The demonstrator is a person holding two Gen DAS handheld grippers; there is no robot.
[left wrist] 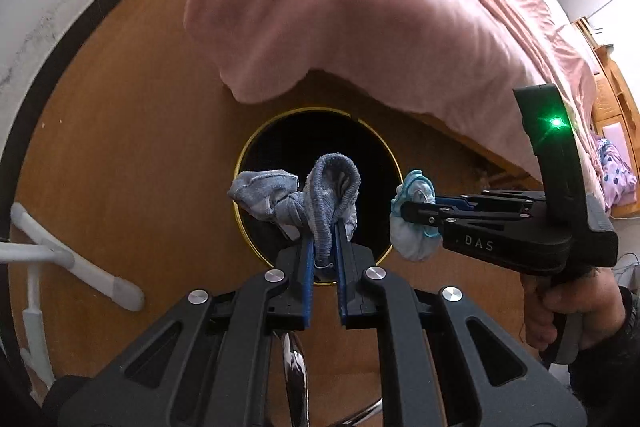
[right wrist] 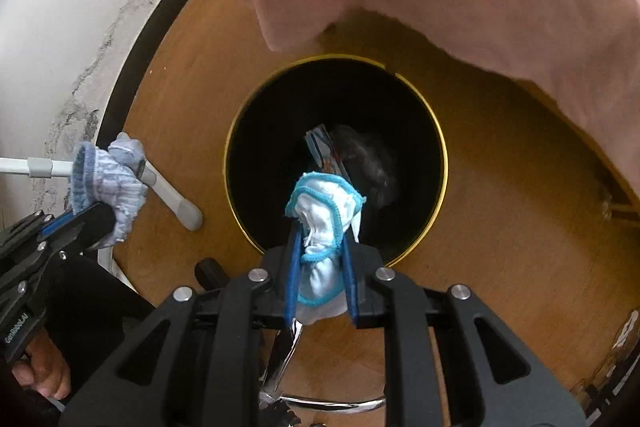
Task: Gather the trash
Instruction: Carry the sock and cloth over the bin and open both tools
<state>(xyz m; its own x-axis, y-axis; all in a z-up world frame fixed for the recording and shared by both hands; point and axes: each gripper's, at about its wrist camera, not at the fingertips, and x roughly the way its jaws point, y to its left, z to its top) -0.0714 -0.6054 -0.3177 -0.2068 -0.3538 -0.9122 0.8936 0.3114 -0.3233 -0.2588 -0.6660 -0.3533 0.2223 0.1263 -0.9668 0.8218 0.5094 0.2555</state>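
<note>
Black left gripper (left wrist: 324,247) and right gripper (right wrist: 320,251) (blue pads, silver screws), lettered "DAS", green light.

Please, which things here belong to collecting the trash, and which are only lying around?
Job: grey-blue sock in left gripper; white sock with blue trim in right gripper; black bin.
Around: pink blanket; white rack.

- The black bin's (right wrist: 434,155) round mouth lies open below both grippers; only a few scraps sit deep inside.
- The pink bedspread (left wrist: 360,7) overhangs the bin's far side, crowding any approach from there.
- A white frame leg (left wrist: 80,259) slants across the wood floor (left wrist: 140,147) left of the bin.
- Floor right of the bin is bare.
</note>
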